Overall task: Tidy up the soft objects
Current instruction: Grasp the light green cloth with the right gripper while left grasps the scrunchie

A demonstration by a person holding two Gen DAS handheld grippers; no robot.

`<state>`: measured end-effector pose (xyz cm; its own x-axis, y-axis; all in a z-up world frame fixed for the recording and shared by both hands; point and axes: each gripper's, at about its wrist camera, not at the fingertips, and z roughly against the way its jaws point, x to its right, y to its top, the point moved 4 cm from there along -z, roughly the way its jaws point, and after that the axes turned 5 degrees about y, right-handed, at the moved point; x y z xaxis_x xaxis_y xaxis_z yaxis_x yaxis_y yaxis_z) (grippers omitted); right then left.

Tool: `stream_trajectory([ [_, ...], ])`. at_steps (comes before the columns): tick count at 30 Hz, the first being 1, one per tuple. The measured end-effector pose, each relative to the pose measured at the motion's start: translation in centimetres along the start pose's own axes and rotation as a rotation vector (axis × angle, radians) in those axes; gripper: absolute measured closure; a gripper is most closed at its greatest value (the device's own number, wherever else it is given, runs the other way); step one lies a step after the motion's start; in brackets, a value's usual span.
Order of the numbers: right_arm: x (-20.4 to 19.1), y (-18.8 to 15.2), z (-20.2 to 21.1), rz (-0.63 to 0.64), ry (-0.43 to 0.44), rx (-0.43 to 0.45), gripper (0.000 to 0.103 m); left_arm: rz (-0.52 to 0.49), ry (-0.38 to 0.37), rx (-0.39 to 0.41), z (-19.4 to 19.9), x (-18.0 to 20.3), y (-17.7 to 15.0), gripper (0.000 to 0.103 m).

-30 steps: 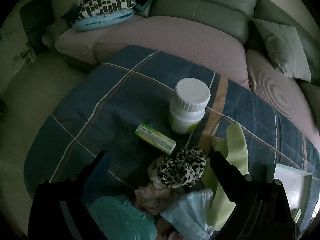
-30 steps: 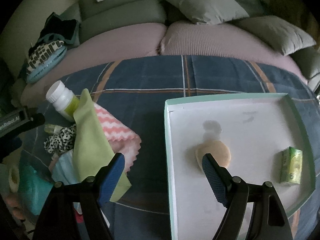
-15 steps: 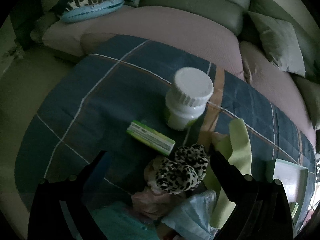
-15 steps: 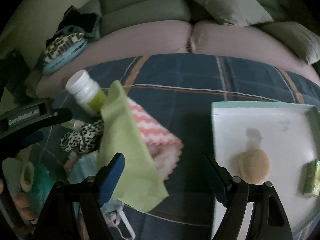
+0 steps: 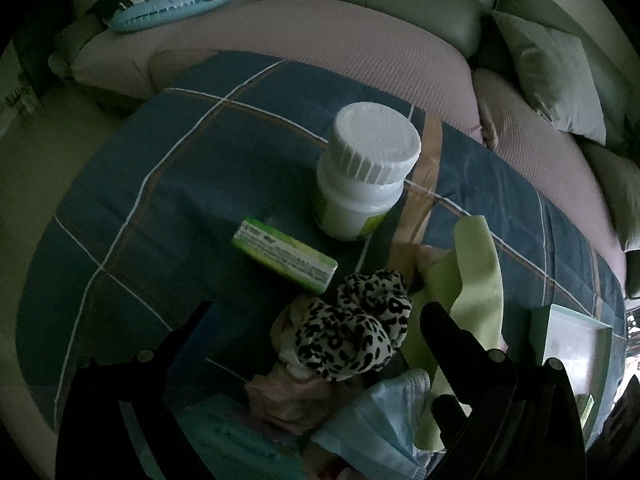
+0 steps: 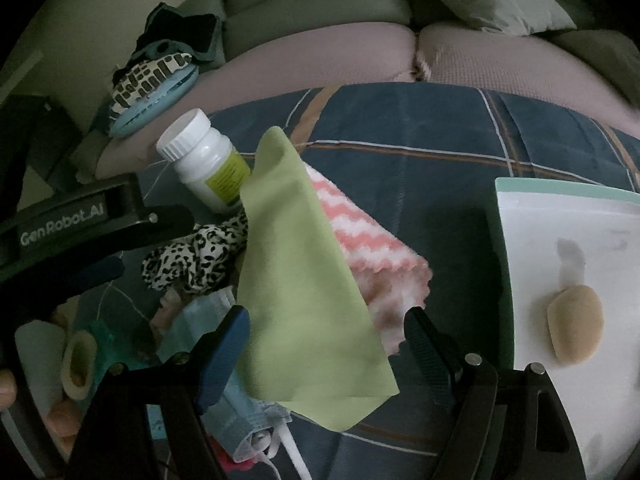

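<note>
Plaid blanket (image 6: 420,184) | tray (image 6: 560,196): tan sponge (image 6: 576,322) inside | left claw (image 5: 316,312) spread | right claw (image 6: 326,316) spread

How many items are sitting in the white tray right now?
1 fully visible: a tan sponge lying on the white tray, right of the right gripper. The tray's right side runs out of frame, so more may be hidden.

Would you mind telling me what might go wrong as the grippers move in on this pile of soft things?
1. The green cloth drapes over the pink-and-white zigzag cloth; the open right gripper may catch both.
2. The upright white bottle stands just behind the leopard-print scrunchie; the open left gripper could topple it.
3. The face mask, partly under the green cloth, may drag along.
</note>
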<state>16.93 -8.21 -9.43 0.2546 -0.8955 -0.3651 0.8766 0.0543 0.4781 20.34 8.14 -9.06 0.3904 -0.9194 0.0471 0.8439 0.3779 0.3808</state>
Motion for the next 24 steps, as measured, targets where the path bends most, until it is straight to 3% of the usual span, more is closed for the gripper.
stream_trajectory([
  [2,0.0,-0.1,0.1,-0.002,0.006,0.004,0.025,0.002,-0.001,-0.005,-0.1,0.0,0.0,0.003],
  [9,-0.2,-0.1,0.3,0.006,0.021,0.006,0.060,0.005,0.000,-0.010,-0.2,0.0,-0.1,0.003],
  [13,-0.3,0.0,0.7,0.007,0.025,0.021,0.072,0.001,0.001,-0.014,-0.3,0.2,-0.1,0.003],
  [15,-0.4,0.0,0.8,0.009,0.028,0.020,0.084,0.001,0.001,-0.016,-0.3,0.3,-0.2,0.003],
  [24,0.0,0.2,1.2,-0.008,0.049,0.035,0.093,0.011,0.000,-0.029,-0.7,0.3,-0.3,0.003],
])
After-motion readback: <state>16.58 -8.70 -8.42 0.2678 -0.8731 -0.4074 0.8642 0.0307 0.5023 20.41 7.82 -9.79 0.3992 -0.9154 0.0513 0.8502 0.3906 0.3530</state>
